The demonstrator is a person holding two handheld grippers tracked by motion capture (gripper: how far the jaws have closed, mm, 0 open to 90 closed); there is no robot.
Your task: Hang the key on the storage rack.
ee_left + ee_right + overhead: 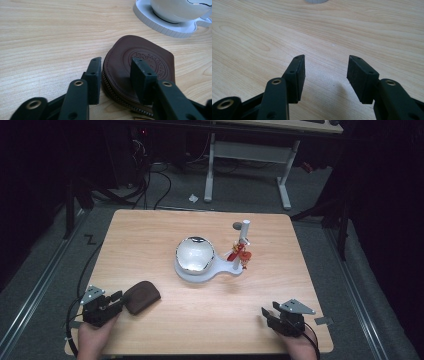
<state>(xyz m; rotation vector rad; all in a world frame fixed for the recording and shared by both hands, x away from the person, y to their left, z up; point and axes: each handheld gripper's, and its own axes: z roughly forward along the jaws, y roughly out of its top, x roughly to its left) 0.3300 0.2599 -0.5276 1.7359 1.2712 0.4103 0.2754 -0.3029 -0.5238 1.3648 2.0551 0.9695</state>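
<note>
Tabletop (200, 305): left gripper (116, 72) low, jaws straddling brown pouch (140, 67) edge

The pouch (141, 296) lies near-left on the table (150, 235); the bowl (195, 253) sits mid-table on its stand (222, 270).

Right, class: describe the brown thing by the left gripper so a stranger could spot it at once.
On the wooden table, look to the near left corner, beside the left gripper. There lies the brown pouch: flat, rounded, leather-like, with a zip round its edge and a round embossed stamp, unlike the shiny bowl on the white stand.
</note>
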